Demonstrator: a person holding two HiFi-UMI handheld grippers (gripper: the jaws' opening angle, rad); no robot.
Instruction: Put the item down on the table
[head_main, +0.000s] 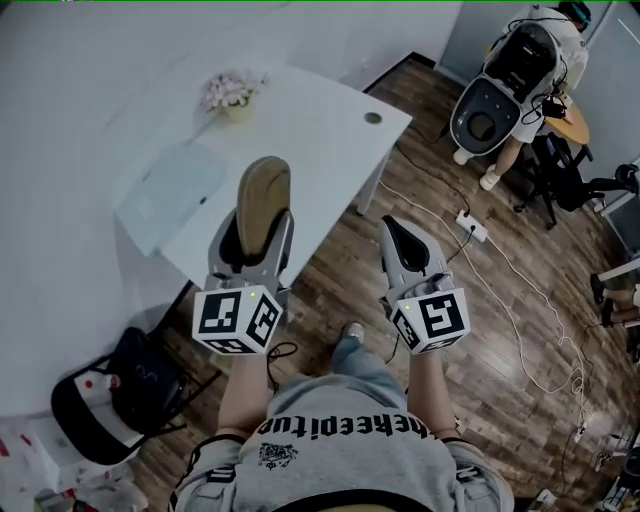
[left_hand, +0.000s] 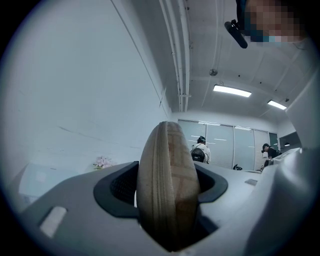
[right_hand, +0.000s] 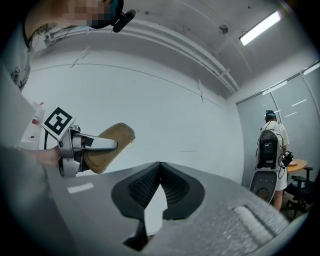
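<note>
A tan oval zip case (head_main: 262, 200) stands on edge between the jaws of my left gripper (head_main: 256, 238), which is shut on it. In the head view the case hangs over the near edge of the white table (head_main: 320, 115). In the left gripper view the case (left_hand: 167, 185) fills the middle, pinched by the left gripper (left_hand: 168, 202). My right gripper (head_main: 399, 234) is held over the wooden floor to the right of the table, shut with nothing in it. The right gripper view shows the right gripper (right_hand: 158, 166) with its jaws meeting at the tip, and the case (right_hand: 107, 145) off to the left.
On the table lie a pale blue sheet (head_main: 170, 190) and a small pot of pink flowers (head_main: 232, 92). A black bag on a chair (head_main: 140, 385) stands at the lower left. Cables and a power strip (head_main: 470, 225) cross the floor. A person with a white device (head_main: 505, 85) is at the back right.
</note>
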